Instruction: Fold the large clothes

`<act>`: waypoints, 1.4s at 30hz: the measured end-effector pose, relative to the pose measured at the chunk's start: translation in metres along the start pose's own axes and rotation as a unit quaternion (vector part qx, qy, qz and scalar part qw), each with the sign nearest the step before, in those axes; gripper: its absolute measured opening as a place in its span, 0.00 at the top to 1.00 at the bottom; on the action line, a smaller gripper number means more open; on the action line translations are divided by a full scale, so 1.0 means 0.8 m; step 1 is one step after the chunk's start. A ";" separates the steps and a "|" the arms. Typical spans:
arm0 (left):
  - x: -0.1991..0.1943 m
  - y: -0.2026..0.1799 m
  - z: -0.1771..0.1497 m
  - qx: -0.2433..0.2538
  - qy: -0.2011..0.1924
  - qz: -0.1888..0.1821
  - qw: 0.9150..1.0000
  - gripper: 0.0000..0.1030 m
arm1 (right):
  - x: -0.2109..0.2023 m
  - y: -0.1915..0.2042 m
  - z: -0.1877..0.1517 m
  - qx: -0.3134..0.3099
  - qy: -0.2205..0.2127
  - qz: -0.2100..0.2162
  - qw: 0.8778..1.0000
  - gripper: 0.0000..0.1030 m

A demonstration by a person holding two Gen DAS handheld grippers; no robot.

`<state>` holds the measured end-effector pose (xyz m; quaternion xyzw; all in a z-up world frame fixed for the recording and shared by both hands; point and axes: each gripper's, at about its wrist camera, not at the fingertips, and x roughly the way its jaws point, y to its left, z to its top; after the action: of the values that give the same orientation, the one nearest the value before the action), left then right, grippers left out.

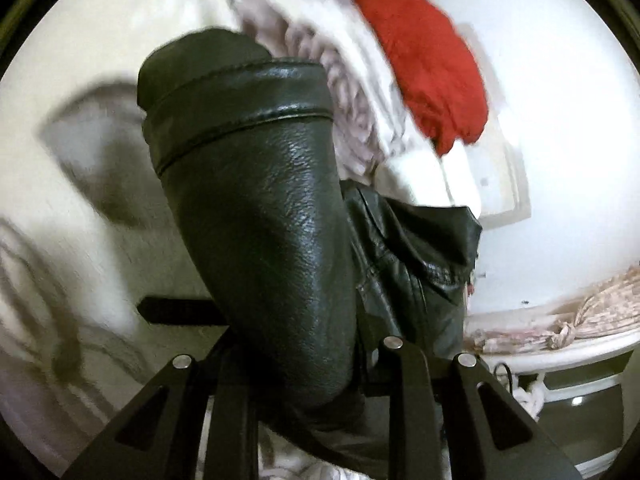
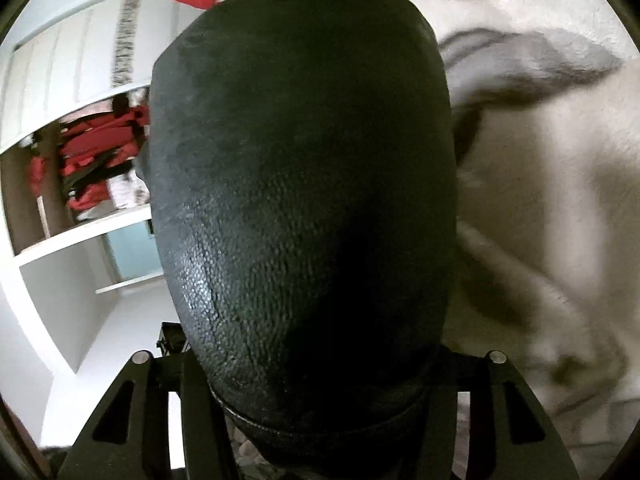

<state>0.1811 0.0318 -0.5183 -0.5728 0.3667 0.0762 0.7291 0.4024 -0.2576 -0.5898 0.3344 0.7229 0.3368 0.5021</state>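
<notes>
Black leather fills both views: the jacket [image 1: 256,208] is up off the bed, and the left claw [image 1: 296,364] is pinching what looks like a sleeve, its stitched cuff band pointing to the upper centre of the frame while the rest of the jacket hangs crumpled at centre right. In the right wrist view the right claw [image 2: 320,384] is clamped on another fold of the jacket [image 2: 304,184], a seamed edge caught low in the frame and the pebbled leather ballooning up to block most of the picture. Behind it all, the cream bedding [image 2: 540,200] with grey markings spreads over the right of that view, and a red garment [image 1: 428,64] lies at the upper right of the left view, well apart from the jacket. Now, the handling: this leather looks thick and weighty, holding rounded tube shapes instead of draping flat, so I judge it will resist sharp creases and spring back if let go early. The glossy grain suggests a slick surface, so a hold on a seam, cuff band or hem should bite better than on smooth panel. Each claw's bite looks narrow for such a heavy piece; slipping seems the main risk.
</notes>
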 end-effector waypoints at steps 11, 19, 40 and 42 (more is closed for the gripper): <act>0.010 0.115 -0.086 -0.143 0.092 -0.027 0.985 0.37 | 0.019 -0.072 -0.002 0.046 0.039 -0.035 0.998 0.24; 0.037 0.135 -0.108 -0.163 0.085 -0.054 0.981 0.21 | 0.003 -0.076 -0.018 0.060 0.013 -0.045 0.997 0.18; 0.036 0.091 -0.086 -0.148 0.062 -0.091 0.983 0.07 | 0.054 -0.059 -0.024 0.221 0.004 0.162 0.962 0.18; 0.027 0.093 -0.089 -0.149 0.062 -0.090 0.983 0.07 | 0.054 -0.049 -0.018 0.211 0.008 0.158 0.964 0.18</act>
<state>0.1254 -0.0134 -0.5946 -0.7093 0.3426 0.0280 0.6153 0.3710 -0.2464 -0.6399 0.5404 0.7195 0.2539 0.3548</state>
